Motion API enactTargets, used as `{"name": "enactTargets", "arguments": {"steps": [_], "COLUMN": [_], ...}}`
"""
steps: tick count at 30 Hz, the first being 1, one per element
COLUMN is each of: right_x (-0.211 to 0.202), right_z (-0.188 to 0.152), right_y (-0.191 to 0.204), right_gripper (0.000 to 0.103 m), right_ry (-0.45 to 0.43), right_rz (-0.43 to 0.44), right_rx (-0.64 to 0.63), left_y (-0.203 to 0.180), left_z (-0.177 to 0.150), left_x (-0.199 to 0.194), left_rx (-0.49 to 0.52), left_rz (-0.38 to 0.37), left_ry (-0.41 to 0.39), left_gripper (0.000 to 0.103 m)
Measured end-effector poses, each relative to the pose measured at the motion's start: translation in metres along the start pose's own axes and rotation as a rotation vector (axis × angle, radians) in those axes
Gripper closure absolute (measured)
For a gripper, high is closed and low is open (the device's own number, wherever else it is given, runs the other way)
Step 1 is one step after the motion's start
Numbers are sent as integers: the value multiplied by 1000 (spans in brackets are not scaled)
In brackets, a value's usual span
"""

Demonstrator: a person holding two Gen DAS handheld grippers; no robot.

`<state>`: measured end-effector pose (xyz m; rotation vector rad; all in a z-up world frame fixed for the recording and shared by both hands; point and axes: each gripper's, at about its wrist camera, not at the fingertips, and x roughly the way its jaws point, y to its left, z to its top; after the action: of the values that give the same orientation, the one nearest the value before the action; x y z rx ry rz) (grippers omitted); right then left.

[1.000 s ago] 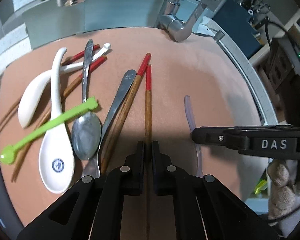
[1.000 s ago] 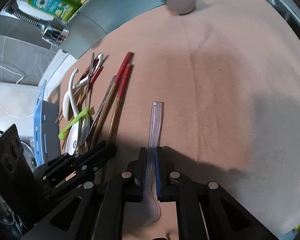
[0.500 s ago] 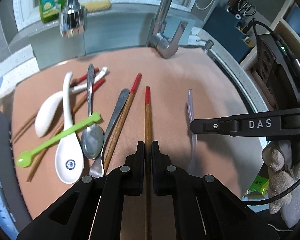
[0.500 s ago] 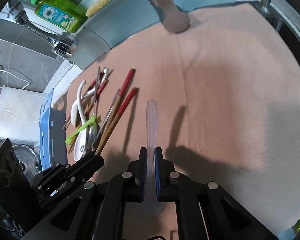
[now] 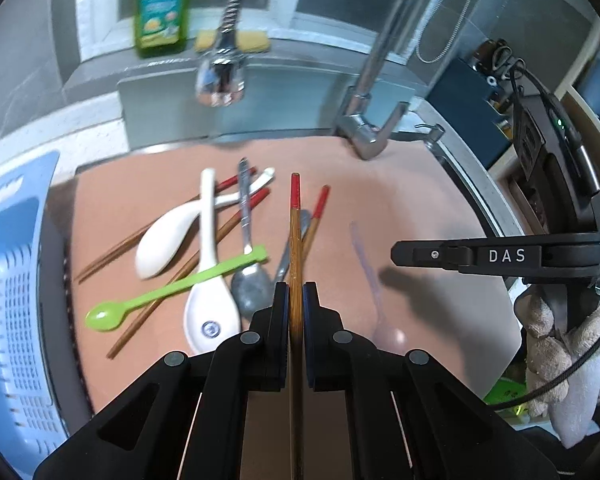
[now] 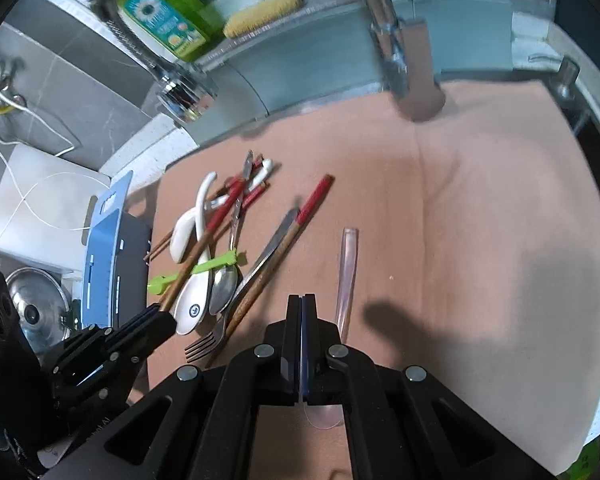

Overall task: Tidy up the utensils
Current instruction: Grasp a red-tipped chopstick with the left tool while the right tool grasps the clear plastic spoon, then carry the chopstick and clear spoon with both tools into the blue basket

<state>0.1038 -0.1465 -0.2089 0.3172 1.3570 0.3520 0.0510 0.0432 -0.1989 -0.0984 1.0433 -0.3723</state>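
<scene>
Barely begun: the left gripper (image 5: 296, 294) clamps a red-tipped chopstick (image 5: 295, 236) above the mat (image 6: 480, 208); the right gripper (image 6: 301, 308) is closed empty, clear spoon (image 6: 347, 268) lying beside it; the utensil pile (image 5: 208, 248) remains unsorted.

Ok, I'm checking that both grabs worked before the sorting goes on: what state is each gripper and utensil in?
Left gripper: jaws shut on the red-tipped chopstick.
Red-tipped chopstick: gripped, raised over the pile.
Right gripper: jaws shut, nothing between them.
Clear spoon: loose, flat on the mat beside the right jaws.
Pile: other utensils lying crossed on the mat.
</scene>
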Motion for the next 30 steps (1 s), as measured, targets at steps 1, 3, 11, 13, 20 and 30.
{"name": "enactTargets", "arguments": {"steps": [1, 3, 11, 13, 20, 30], "right_x": [4, 14, 40, 42, 47, 37], "right_z": [-1, -3, -7, -5, 4, 4], "right_y": [1, 4, -13, -18, -9, -33], "right_gripper": [101, 98, 79, 77, 78, 96], "right_ry": [16, 58, 99, 103, 105, 109], "right_rz": [-14, -17, -190, -168, -202, -70], "right_rx": [-11, -25, 0, 23, -33, 97], "left_y": [2, 5, 4, 5, 6, 15], "left_z": [-2, -6, -10, -10, -11, -11], "left_x": [0, 0, -2, -2, 1, -9], "left_rx": [-6, -14, -6, -11, -20, -56], "left_rz": [-2, -8, -12, -14, -20, -22], "left_ry": [2, 6, -2, -4, -6, -35], "left_gripper": [98, 98, 98, 98, 98, 98]}}
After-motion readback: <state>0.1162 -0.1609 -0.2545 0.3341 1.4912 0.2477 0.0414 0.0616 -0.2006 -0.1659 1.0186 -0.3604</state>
